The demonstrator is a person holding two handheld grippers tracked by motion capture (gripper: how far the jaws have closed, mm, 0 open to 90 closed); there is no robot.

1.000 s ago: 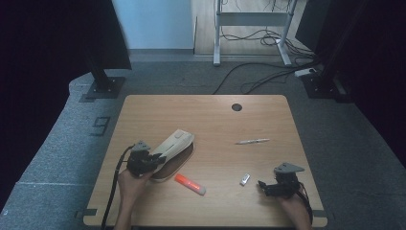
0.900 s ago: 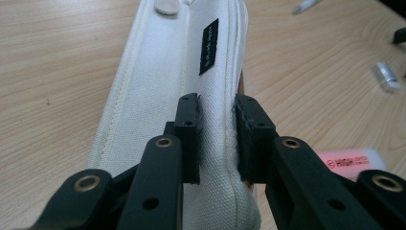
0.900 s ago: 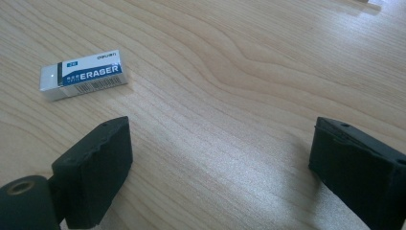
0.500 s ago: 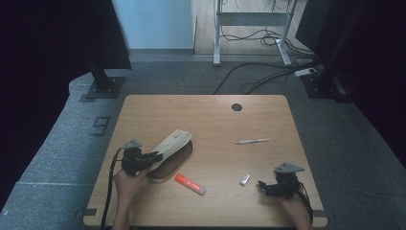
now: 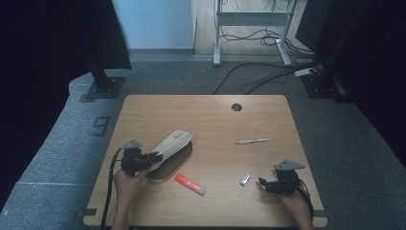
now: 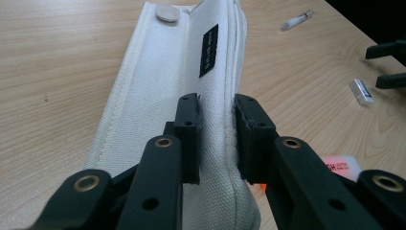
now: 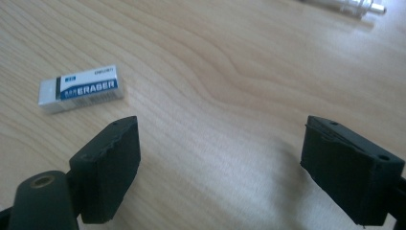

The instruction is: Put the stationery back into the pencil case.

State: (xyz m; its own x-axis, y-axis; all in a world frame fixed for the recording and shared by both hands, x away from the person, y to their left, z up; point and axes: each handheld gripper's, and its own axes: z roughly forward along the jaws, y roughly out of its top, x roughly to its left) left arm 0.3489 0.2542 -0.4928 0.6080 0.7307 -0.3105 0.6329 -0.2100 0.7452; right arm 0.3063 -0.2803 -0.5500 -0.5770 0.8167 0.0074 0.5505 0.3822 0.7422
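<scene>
On the light wooden worktop (image 5: pixel 210 120), your left tool (image 6: pixel 216 129) is clamped on the edge of the white canvas pencil case (image 6: pixel 158 96). Right of the case lie an orange highlighter (image 5: pixel 190 184) and a small white eraser (image 7: pixel 80 88); your right tool (image 7: pixel 220 167) sits just beyond the eraser, jaws wide apart and empty.

Left tongs (image 5: pixel 152 157) gripping white pouch (image 5: pixel 168 146), orange highlighter (image 5: pixel 189 184) beside, wooden table (image 5: pixel 210 115)

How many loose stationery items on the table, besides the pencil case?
3: highlighter beside the pencil case, eraser ahead of the right gripper, pen farther back. The case may hide others.
</scene>
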